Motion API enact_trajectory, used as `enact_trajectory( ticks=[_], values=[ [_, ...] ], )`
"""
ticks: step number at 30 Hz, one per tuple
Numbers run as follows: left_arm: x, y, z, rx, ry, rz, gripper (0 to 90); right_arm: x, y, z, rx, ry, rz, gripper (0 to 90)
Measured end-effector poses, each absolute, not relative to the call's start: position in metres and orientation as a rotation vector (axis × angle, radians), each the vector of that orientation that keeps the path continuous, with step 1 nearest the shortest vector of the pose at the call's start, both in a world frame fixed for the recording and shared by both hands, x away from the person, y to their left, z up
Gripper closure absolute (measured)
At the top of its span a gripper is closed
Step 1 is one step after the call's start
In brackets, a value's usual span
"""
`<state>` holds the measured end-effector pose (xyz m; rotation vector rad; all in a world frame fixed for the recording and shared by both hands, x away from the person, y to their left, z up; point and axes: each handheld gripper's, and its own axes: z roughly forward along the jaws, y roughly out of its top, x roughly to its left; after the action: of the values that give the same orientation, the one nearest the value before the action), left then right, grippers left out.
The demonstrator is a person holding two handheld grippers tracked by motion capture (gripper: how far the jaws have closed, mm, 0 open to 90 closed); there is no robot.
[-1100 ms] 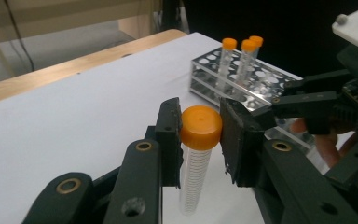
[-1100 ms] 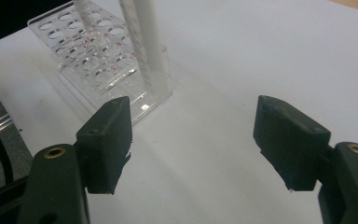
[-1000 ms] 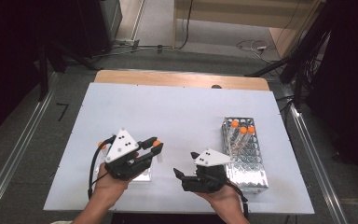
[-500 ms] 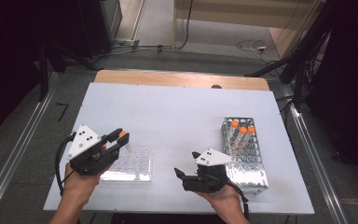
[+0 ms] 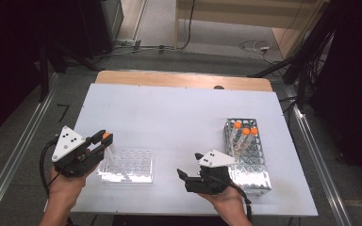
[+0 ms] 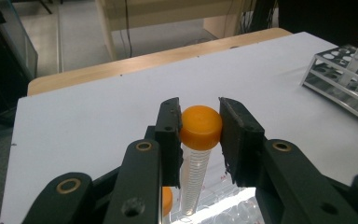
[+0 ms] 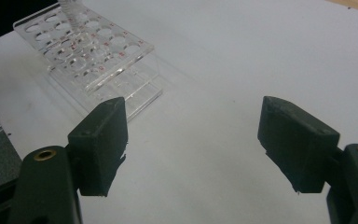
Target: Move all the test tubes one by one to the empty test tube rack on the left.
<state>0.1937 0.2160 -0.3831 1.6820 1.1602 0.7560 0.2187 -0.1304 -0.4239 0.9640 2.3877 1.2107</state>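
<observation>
Left gripper (image 5: 104,141) shifted left with tube (image 6: 196,154), tube's tip hidden.

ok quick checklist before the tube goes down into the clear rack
1. Left hand-held gripper shut on the tube at its orange cap: ok.
2. Tube close to upright: ok.
3. Tube tip over the clear rack: ok.
4. Tip lined up with one free hole: cannot tell.
5. Right hand-held gripper open, holding nothing, apart from the clear rack: ok.
6. Metal rack out of the way: ok.
</observation>
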Motion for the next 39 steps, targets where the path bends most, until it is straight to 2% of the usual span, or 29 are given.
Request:
enact_trajectory(
  ticks=[15, 22, 28, 35, 39],
  values=[
    [0.199, 0.219, -0.409, 1.759, 1.21, 0.715, 69.6, 0.218, -0.131, -0.424, 0.97, 2.385, 1.218, 23.0],
    [0.199, 0.22, -0.409, 1.755, 1.207, 0.715, 63.9, 0.219, -0.13, -0.425, 0.973, 2.388, 1.215, 23.1],
    [0.197, 0.216, -0.406, 1.739, 1.183, 0.692, 53.5, 0.219, -0.132, -0.424, 0.981, 2.376, 1.222, 23.1],
    [0.196, 0.206, -0.404, 1.715, 1.156, 0.659, 30.6, 0.221, -0.139, -0.42, 1.006, 2.347, 1.233, 23.2],
    [0.196, 0.2, -0.406, 1.725, 1.15, 0.648, 27.0, 0.222, -0.146, -0.417, 1.017, 2.327, 1.234, 23.2]
  ],
)
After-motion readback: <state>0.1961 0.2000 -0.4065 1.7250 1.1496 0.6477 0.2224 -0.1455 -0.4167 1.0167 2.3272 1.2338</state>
